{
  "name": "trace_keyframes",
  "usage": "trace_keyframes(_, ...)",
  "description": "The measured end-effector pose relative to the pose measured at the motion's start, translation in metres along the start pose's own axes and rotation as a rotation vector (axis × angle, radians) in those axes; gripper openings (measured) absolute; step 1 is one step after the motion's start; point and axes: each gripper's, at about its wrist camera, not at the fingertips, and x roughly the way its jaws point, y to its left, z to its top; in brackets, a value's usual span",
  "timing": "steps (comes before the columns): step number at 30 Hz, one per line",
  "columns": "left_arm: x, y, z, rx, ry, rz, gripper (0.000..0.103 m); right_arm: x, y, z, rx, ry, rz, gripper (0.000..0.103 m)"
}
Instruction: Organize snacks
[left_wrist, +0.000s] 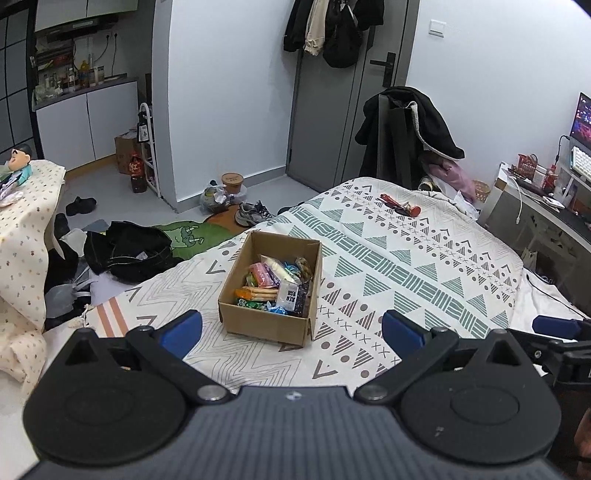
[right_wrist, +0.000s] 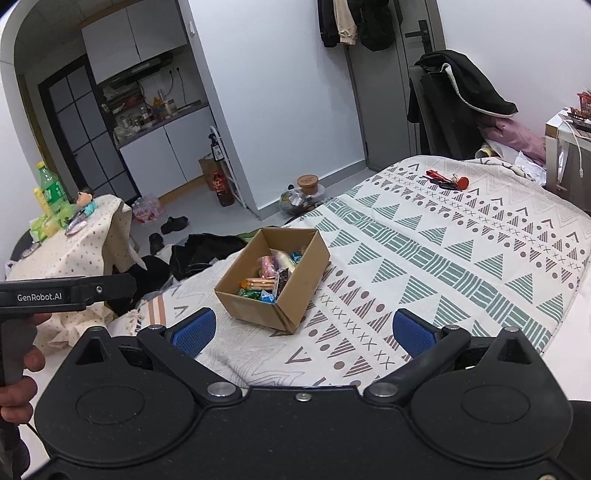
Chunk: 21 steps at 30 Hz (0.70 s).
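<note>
We hold both claws spread and empty, the left claw (left_wrist: 291, 328) and right claw (right_wrist: 304, 330) low in frame, short of the cardboard box (left_wrist: 271, 286). It sits at centre frame on the soft patterned bedspread (left_wrist: 388, 258), packed with snack packets (left_wrist: 275, 282). Pressing in could tilt the box on the yielding bed, and crinkly wrappers may slip or snag neighbours.
</note>
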Motion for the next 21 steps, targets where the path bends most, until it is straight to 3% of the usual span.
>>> trace_keyframes(21,0.0077,0.0052,-0.0044,-0.009,0.022,0.015,0.103,0.0054,0.0029,-0.0033,0.0,0.027,-0.003,0.103)
